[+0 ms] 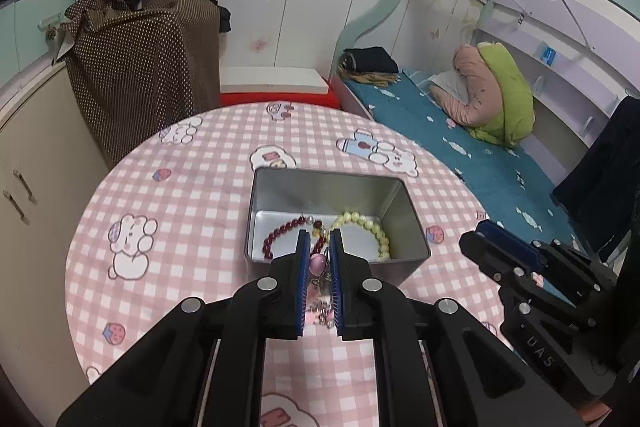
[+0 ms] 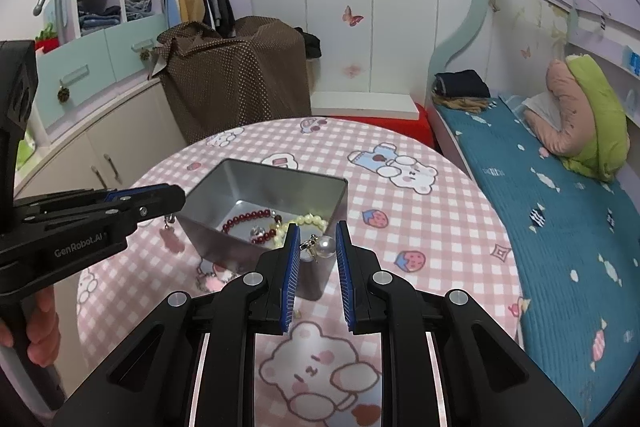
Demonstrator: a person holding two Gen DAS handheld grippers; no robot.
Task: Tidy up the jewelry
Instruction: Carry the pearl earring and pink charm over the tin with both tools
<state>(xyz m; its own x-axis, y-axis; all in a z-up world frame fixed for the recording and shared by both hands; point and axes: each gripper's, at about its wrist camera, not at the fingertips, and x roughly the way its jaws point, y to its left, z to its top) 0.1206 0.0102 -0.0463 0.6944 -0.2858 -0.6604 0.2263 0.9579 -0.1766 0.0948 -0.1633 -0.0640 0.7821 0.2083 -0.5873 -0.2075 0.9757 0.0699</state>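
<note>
Left tongs (image 1: 319,241) hide near part of red bracelet (image 1: 280,233); pink pendant's (image 1: 318,263) chain blurred.

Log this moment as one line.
left gripper: shut on pink-stone earring | right gripper: shut on pearl earring | tin: red bracelet, yellow bracelet inside
</note>
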